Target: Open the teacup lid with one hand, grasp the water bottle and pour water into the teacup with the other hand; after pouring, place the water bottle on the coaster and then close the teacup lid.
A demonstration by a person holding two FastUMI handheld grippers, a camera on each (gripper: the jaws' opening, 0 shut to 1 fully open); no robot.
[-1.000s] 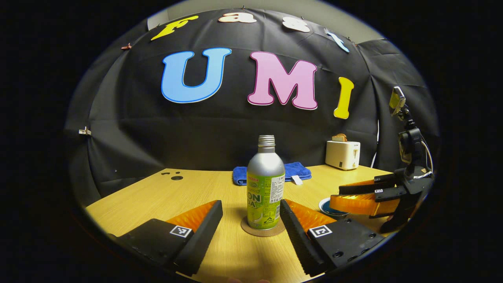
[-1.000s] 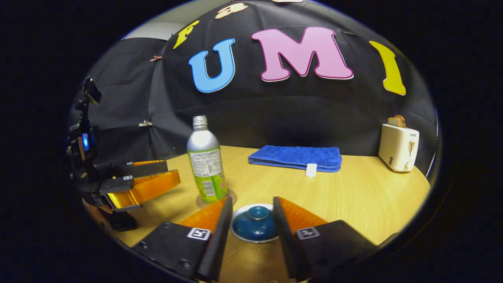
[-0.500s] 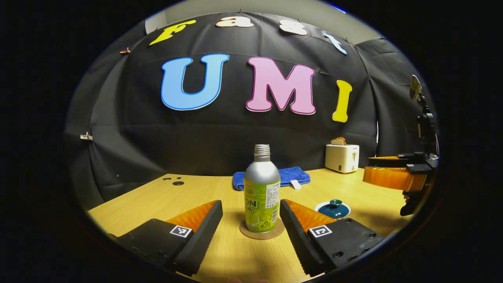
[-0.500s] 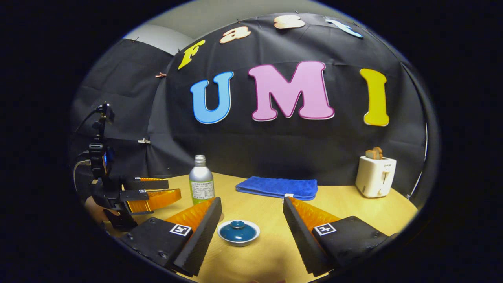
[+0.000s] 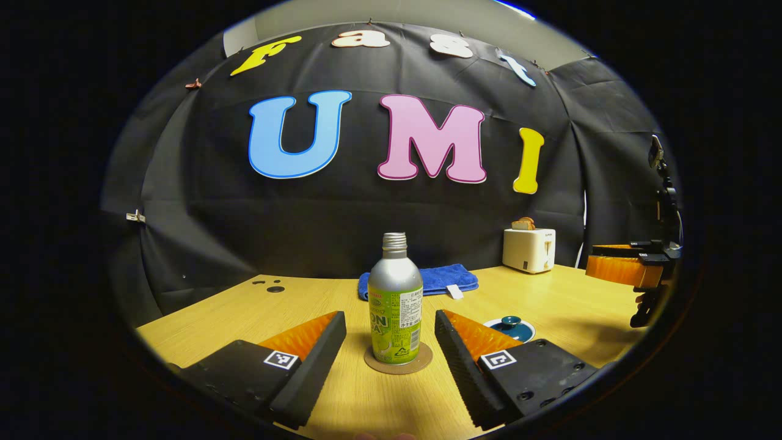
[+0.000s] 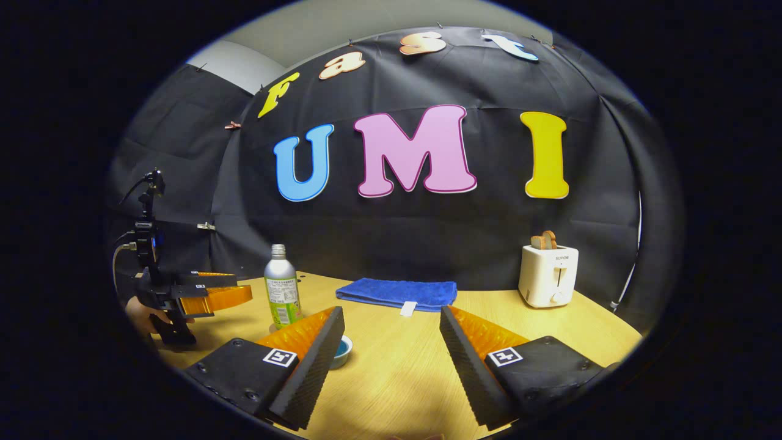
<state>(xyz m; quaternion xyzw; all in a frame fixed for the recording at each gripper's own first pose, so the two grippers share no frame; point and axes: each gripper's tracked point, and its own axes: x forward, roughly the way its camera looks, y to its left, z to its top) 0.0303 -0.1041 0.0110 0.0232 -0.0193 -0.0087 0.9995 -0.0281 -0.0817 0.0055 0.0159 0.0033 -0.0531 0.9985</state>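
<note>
A: Where do the task's things stand, largest first?

B: The water bottle [image 5: 395,296], silver with a green label and uncapped, stands upright on its coaster [image 5: 398,360]. The blue teacup [image 5: 511,327] sits lidded to its right on the table [image 5: 256,311].

A: The grippers, and the hazard?

B: Left gripper [image 5: 391,342] and right gripper [image 6: 391,342] both gape wide, empty. A careless sweep could probably topple the open bottle.

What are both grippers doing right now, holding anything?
Left gripper: open, empty, bottle standing between its fingers untouched.
Right gripper: open, empty, over bare table.
</note>
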